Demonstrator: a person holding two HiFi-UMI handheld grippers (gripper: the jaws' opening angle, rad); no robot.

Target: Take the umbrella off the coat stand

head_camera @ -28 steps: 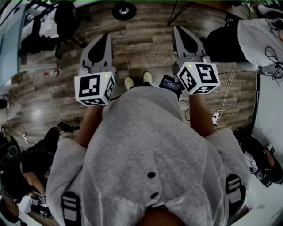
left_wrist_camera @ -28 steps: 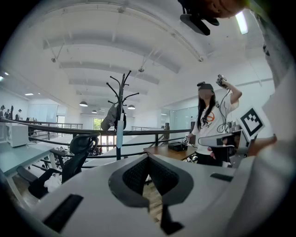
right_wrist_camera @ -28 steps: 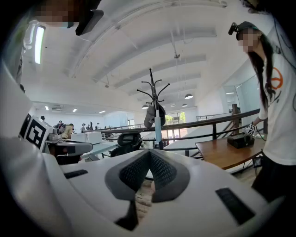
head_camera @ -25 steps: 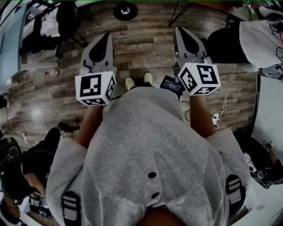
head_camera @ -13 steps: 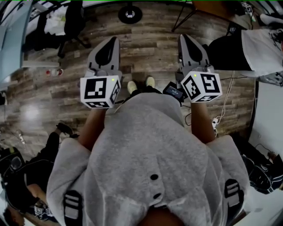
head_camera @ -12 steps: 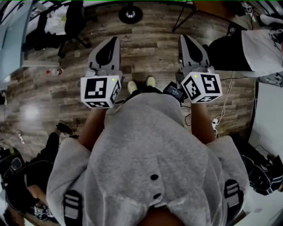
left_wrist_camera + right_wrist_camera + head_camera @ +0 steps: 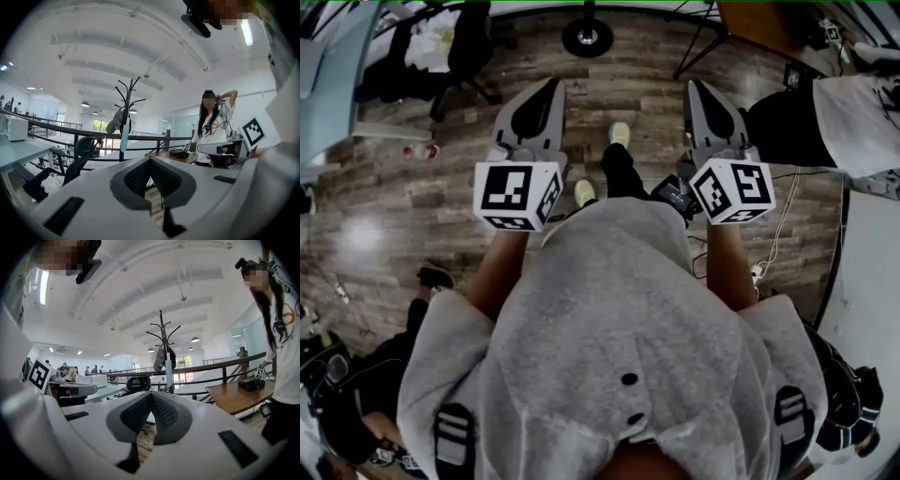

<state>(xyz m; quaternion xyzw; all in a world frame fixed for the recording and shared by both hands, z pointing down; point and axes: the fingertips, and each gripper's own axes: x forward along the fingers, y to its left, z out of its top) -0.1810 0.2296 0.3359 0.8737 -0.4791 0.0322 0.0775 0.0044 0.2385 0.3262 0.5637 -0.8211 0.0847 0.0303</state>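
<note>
Holding both grippers out front, nothing in either: left gripper (image 7: 150,161) jaws together, right gripper (image 7: 151,397) jaws together too. Coat stand (image 7: 127,98) is ahead, well apart from both. Pale blue umbrella (image 7: 124,137) hangs folded down along its pole, next to a grey garment (image 7: 116,123). Office chair (image 7: 86,146) sits left of stand; person in white tee (image 7: 213,133) at right.
</note>
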